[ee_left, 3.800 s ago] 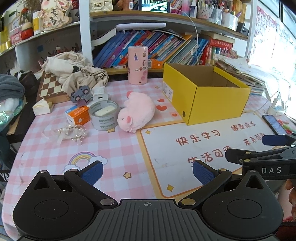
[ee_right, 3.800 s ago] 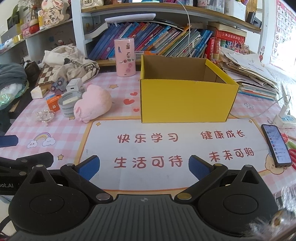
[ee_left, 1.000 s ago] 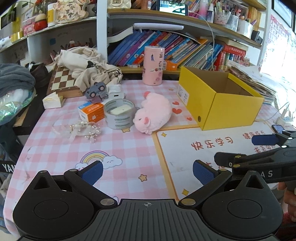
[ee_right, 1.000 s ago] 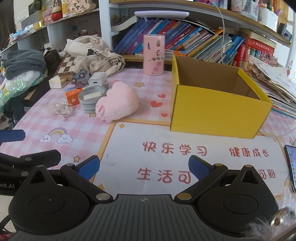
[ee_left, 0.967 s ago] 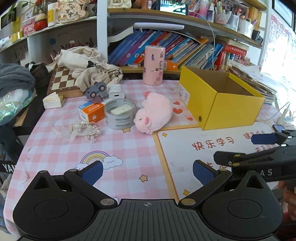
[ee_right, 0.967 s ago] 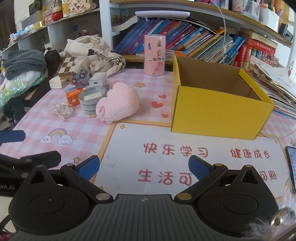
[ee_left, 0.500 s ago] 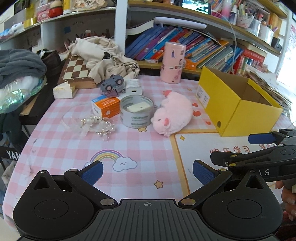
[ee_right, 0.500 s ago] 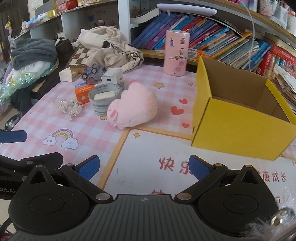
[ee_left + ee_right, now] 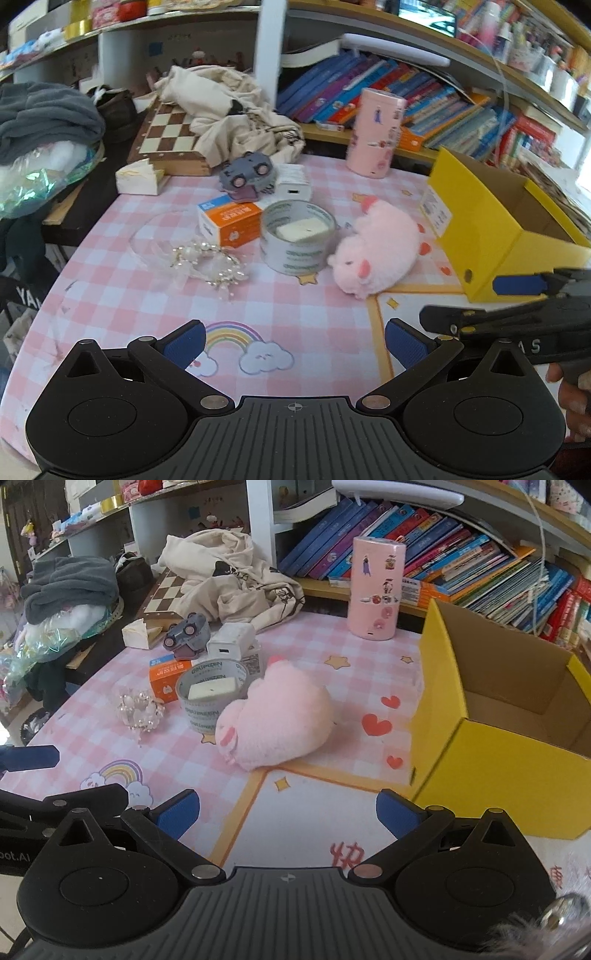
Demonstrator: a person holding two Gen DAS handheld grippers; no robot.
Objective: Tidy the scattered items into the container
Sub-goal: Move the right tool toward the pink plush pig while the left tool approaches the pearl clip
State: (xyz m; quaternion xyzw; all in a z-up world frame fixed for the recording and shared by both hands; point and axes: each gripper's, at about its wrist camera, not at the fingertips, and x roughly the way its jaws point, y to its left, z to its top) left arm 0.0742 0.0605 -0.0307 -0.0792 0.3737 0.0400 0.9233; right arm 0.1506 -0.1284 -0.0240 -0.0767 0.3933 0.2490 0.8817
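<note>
Both grippers nearer, pink plush pig (snout camera-left)

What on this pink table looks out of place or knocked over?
The grey toy car lies tipped on its side, wheels facing outward, propped on the orange box. The pink plush pig is flopped on its side against the tape roll. A small pale block sits inside the roll. The yellow box looks empty.
</note>
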